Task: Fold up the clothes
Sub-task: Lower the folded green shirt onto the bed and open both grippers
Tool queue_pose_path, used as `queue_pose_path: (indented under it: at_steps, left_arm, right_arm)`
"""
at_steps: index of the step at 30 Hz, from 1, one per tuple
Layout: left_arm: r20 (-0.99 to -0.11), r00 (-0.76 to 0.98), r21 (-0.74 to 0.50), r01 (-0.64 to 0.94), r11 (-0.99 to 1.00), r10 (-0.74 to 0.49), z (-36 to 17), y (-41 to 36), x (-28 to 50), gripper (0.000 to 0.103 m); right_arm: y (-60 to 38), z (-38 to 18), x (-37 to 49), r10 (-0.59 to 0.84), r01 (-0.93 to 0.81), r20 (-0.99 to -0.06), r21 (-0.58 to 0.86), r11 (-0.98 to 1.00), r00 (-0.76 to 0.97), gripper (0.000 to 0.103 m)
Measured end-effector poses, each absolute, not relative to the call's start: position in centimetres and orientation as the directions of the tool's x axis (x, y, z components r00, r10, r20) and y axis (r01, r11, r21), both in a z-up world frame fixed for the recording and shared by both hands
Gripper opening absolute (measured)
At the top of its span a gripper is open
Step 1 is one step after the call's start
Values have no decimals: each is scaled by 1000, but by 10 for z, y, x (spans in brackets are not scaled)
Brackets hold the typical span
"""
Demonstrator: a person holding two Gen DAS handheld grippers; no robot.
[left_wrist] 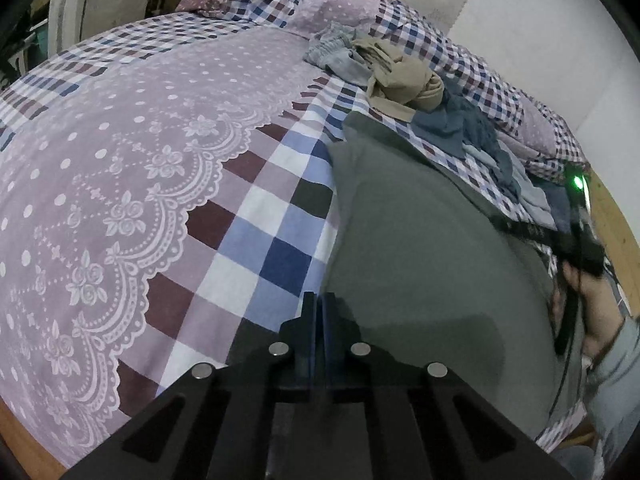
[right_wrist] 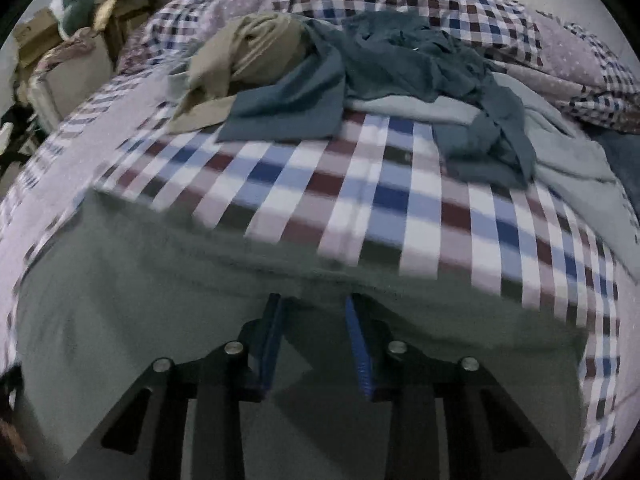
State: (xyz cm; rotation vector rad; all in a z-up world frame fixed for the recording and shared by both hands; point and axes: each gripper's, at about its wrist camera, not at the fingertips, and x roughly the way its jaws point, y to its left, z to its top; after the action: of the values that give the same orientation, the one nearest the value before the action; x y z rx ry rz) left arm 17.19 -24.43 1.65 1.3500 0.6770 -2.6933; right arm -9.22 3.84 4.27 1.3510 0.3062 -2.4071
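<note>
Left gripper [left_wrist: 318, 300] is pressed together at the grey garment's [left_wrist: 420, 248] left edge, right gripper [right_wrist: 314, 308] spread over it on the checked bedspread [right_wrist: 360, 184], with a clothes pile [right_wrist: 360, 68] toward the bed's far edge.

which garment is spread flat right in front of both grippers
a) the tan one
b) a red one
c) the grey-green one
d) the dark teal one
c: the grey-green garment lies flat on the checked bedspread under the right gripper and beside the left gripper, while the tan garment and the dark teal garment sit crumpled in the pile farther back.
</note>
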Motion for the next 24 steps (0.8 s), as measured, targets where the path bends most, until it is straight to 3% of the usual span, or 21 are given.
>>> queue_pose_path:
  at_steps: [5,8,10,14,17,21,24]
  left_arm:
    - [-782,-607,-345,237,-908,139,17,-244,169,2]
    - [-784,-606,-344,238,-908,138,18,-244,168,2]
    - [-782,-607,-348,238,-907,141,19,-245,168,2]
    - [-775,-616,-359,244,-901,142,23,-250,172,2]
    - [-753,-654,-302,254,-919,67,36,-251,182,2]
    - [-719,-687,-373,251,-893,106,41,-262,200,3]
    - [-707,-699,-392,259,-883,109,42,-268,212,5]
  right_arm:
    - [28,67,-124,-144,321,-814,-55,-945,-563,35]
    - [33,99,-122,-166,275,-747,-23,-961,-643,50]
    - [40,119,-106,-225,299,-706,21,-954,-671,52]
    - [67,141,-56,-282,350,-673,37,-936,-684,57]
    - [94,150,-3,-318,390,-651,37,-920,-689,64]
    - [126,149,85,-347,429,-610,13,-903,-712,77]
    - [145,137,143,-318,422,-593,-40,-906,-740,77]
